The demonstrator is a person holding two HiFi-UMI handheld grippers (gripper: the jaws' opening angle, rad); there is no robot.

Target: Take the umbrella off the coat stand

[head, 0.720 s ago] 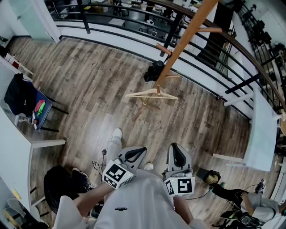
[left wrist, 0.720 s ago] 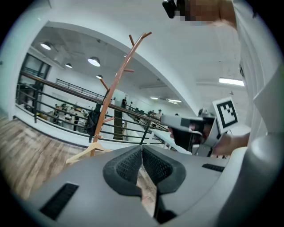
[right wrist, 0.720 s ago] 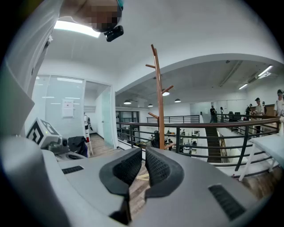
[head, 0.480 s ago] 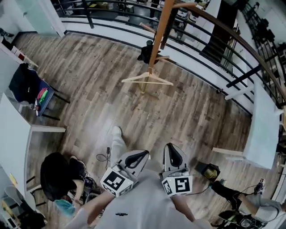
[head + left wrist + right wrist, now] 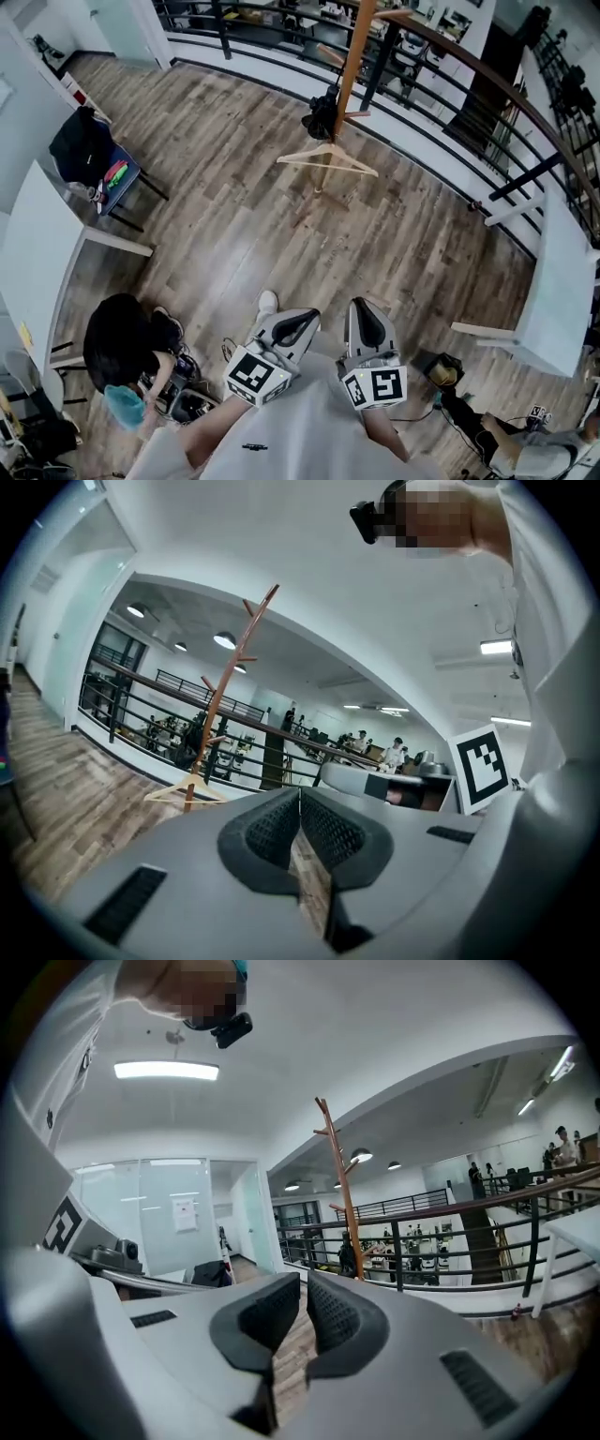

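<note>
From the head view, the coat stand (image 5: 353, 56) rose at twelve o'clock, well apart from me across the wood floor (image 5: 234, 216). The umbrella (image 5: 322, 114) hung low on it, at the nine o'clock side of the pole. It was a dark, folded bundle, short and bunched. My left gripper (image 5: 305, 317) and right gripper (image 5: 360, 307) sat close to my body at six o'clock, side by side, both pointing toward the stand.

In the left gripper view my jaws were clenched pad to pad on nothing. The stand (image 5: 225, 691) stood at about ten o'clock of them, the umbrella (image 5: 196, 735) a dark lump against its lower pegs.

In the right gripper view the jaws were all but together, with a thin slit between the pads and nothing in it. The stand (image 5: 341, 1194) stood at twelve o'clock before the railing (image 5: 396, 1255), the umbrella (image 5: 348, 1256) a small dark shape near the pole's foot.

I judged it light, with soft, slippery cloth over a stiff shaft, so a pinch on loose fabric would slide. Better to take the firm core or the handle and lift it up off its peg, though how it hooked on I could not tell from there.
</note>
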